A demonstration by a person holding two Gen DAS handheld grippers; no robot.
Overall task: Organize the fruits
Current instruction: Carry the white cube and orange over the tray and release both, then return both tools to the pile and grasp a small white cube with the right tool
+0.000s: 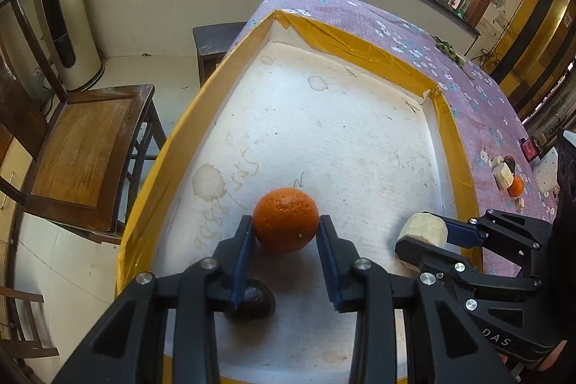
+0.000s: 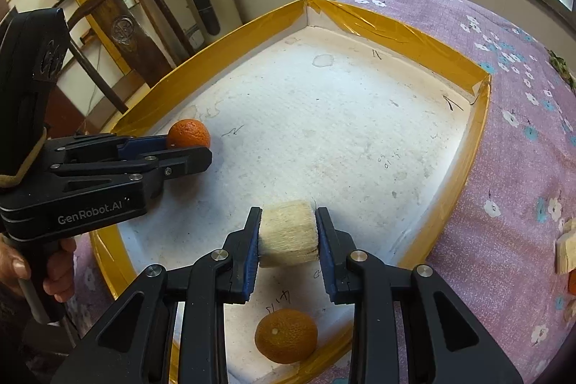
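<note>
My left gripper [image 1: 286, 222] is shut on an orange [image 1: 286, 225], held just over the white floor of a yellow-rimmed tray [image 1: 363, 51]. The same orange [image 2: 188, 133] and left gripper [image 2: 201, 146] show at the left of the right wrist view. My right gripper [image 2: 288, 215] is shut on a pale fibrous cylinder piece [image 2: 288, 233], which also shows at the right of the left wrist view [image 1: 424, 233]. A dark round fruit [image 1: 255, 303] lies in the tray under my left fingers. Another orange [image 2: 286, 335] lies in the tray near its front rim.
The tray [image 2: 403, 35] sits on a table with a purple flowered cloth [image 2: 504, 168]. On the cloth to the right lie an orange [image 1: 516, 186], pale chunks [image 1: 503, 176] and a dark fruit [image 1: 509, 162]. A wooden chair [image 1: 82, 161] stands left of the table. A hand [image 2: 59, 270] holds the left gripper's handle.
</note>
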